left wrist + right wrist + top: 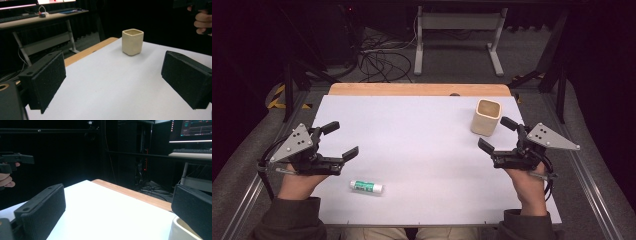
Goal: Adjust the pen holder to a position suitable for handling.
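White table [422,130]; dim room behind.

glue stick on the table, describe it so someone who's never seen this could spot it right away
Start at the white table top and go to its near edge on the person's left. Just beside the left gripper lies the glue stick, flat on its side. It is a small white tube with a green label, unlike the cream square cup standing upright far off by the right gripper.

Cup [486,117] far right, glue stick [366,186] near left.
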A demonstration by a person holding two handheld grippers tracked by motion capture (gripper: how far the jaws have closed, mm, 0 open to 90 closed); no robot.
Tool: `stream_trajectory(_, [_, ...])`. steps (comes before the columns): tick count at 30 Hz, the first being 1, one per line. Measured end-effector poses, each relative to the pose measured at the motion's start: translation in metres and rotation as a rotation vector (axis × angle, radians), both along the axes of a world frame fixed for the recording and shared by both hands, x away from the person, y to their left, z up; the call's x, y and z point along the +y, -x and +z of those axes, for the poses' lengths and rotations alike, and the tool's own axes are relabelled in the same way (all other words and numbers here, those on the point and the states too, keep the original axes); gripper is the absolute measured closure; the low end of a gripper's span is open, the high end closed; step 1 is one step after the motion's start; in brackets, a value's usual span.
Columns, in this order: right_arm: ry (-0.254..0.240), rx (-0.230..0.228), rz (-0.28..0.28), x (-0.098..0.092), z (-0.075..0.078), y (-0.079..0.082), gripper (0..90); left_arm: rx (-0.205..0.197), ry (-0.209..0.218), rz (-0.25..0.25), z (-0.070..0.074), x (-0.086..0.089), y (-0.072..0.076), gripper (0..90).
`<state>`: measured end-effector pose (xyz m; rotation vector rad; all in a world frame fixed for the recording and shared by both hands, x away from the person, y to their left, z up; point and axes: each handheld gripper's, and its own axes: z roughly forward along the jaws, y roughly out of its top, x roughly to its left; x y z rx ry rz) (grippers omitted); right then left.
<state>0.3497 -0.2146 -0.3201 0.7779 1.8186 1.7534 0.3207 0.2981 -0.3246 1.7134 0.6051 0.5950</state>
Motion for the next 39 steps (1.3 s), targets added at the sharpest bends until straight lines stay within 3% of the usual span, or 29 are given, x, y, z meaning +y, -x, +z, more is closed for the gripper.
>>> stream_trajectory(7, [0.004, 0.003, 0.002, 0.000, 0.000, 0.000, 0.0, 0.027, -0.077, -0.052, -0.008, -0.008, -0.001, 10.3])
stream_trajectory(16, [0.009, 0.007, 0.003, 0.001, 0.001, 0.000, 0.0, 0.060, -0.127, -0.081, -0.019, -0.012, -0.003, 12.8])
stream_trajectory(24, [0.010, 0.010, 0.007, 0.001, 0.001, 0.000, 0.0, 0.106, -0.193, -0.149, -0.032, -0.019, -0.005, 17.1])
stream_trajectory(35, [0.026, 0.011, 0.013, 0.001, 0.000, -0.001, 0.0, 0.155, -0.213, -0.178, -0.047, -0.019, -0.008, 21.4])
stream_trajectory(39, [0.027, 0.016, 0.016, 0.002, 0.000, -0.001, 0.0, 0.163, -0.259, -0.185, -0.054, -0.021, -0.008, 23.2])
